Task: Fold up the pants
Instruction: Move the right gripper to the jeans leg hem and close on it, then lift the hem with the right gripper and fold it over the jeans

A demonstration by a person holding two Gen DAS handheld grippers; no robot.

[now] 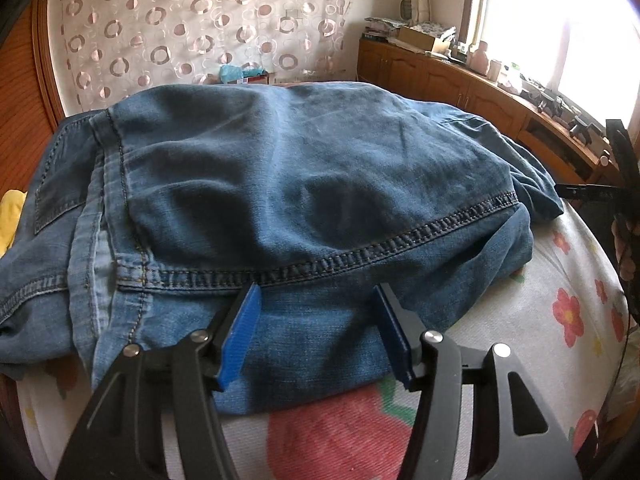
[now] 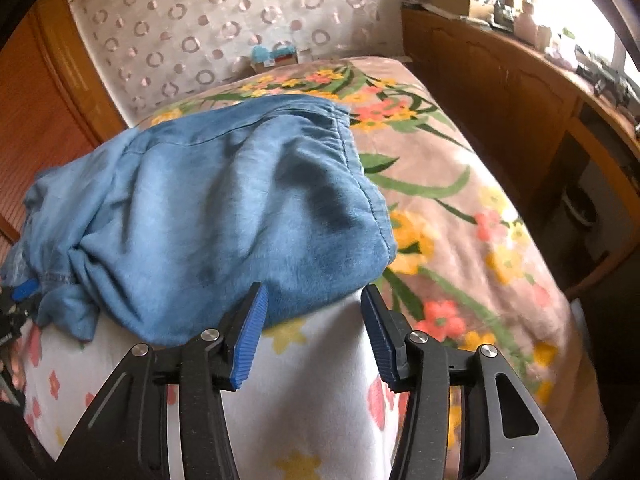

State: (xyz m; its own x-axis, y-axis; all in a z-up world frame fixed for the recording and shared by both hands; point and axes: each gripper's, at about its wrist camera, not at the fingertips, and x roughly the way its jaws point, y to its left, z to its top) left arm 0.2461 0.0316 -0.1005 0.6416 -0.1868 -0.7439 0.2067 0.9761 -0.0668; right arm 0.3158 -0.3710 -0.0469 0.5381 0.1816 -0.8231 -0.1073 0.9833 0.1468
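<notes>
Blue denim jeans (image 1: 304, 184) folded into a thick, rumpled bundle on a bed (image 2: 460, 216), near its front edge. Uppermost, a broad smooth panel with soft creases; below it, a heavy double-stitched seam running across the front of the bundle. To the left, a back pocket and lighter, faded seams; to the right, a loose fold trailing toward the bed's edge. In the right wrist view, the same bundle paler, with a gathered hem along the far side and a bunched knot of cloth at the left end. Beneath the jeans, a white flowered sheet (image 1: 560, 280) in front and a pink floral blanket (image 2: 472, 184) behind.

Left gripper (image 1: 320, 300) about half open, blue pads (image 1: 240, 336) apart, low over the near edge of the jeans; denim visible between the pads but not pinched. Right gripper (image 2: 314, 300) also about half open, nothing held, left fingertip just at the bundle's near edge, bare sheet in the gap.

On a wooden cabinet (image 1: 440, 80) under the window, an open cardboard box (image 1: 424, 38); contents too small to tell. Against the circle-patterned curtain (image 1: 192, 32) at the far end, a small box (image 2: 276, 58) with something light blue on top.
</notes>
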